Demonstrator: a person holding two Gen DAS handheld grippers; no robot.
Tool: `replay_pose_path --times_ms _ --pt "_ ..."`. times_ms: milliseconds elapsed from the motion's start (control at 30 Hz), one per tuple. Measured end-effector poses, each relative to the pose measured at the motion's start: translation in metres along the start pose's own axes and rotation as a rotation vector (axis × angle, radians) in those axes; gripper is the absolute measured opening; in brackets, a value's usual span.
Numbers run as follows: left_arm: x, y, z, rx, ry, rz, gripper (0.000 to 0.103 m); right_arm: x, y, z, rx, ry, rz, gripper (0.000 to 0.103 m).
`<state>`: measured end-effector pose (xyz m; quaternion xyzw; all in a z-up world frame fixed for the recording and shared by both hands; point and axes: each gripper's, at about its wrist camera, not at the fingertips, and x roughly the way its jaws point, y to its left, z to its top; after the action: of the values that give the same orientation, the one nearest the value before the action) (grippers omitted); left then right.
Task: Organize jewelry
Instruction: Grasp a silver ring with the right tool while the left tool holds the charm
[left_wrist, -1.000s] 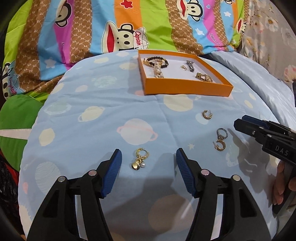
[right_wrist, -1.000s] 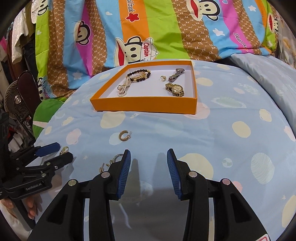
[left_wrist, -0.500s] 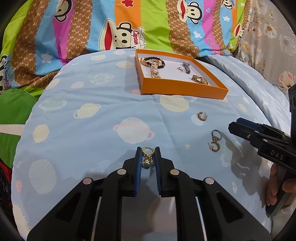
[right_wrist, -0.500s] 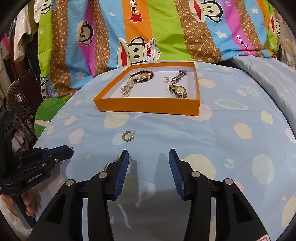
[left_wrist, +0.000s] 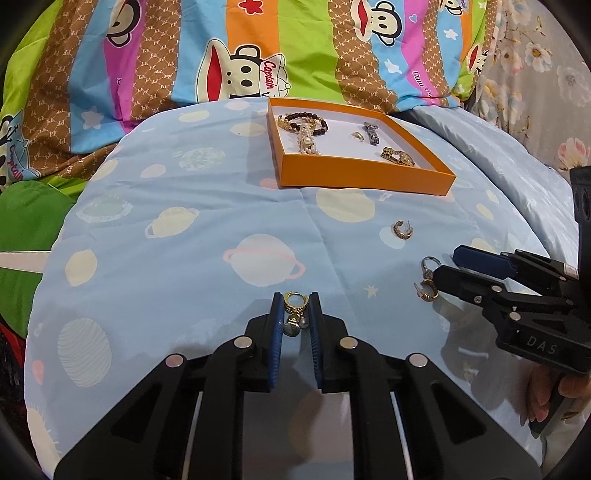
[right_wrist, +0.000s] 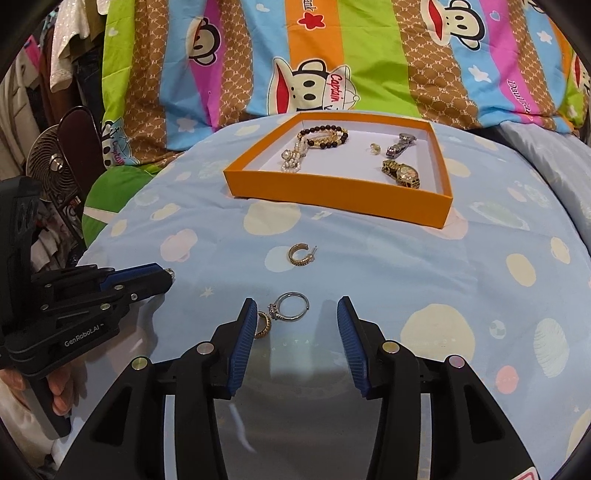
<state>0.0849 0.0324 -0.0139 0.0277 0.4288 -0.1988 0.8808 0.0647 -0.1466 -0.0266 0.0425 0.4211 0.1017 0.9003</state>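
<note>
Two grippers are engaged over the blue planet-print bedspread. The left gripper is pinched on a gold charm earring, whose hoop is seen between the blue pads, its charms dangling just behind; whether it is lifted clear of the cloth cannot be told. The right gripper is spread, and a silver ring with a gold earring beside it is framed between its fingertips, lying toward the left finger, the gold piece partly hidden behind that pad. A gold half-hoop earring is left further ahead, between the right gripper and the orange tray. The tray, already holding bracelets and watches, lies straight ahead of both hands, nearer the right, it is judged.
</note>
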Motion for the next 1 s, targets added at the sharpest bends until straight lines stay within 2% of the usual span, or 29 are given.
replay_pose_path --times_ms 233,467,1000 --pt "0.0 -0.001 0.0 0.001 0.0 0.001 0.013 0.006 0.005 0.003 -0.001 0.013 -0.009 0.042" --pt "0.0 -0.001 0.0 0.003 0.0 0.002 0.013 0.008 -0.002 0.005 0.035 0.012 -0.015 0.024" --pt "0.0 -0.001 0.0 0.001 0.0 0.0 0.013 0.005 -0.006 0.004 0.044 -0.002 -0.017 0.023"
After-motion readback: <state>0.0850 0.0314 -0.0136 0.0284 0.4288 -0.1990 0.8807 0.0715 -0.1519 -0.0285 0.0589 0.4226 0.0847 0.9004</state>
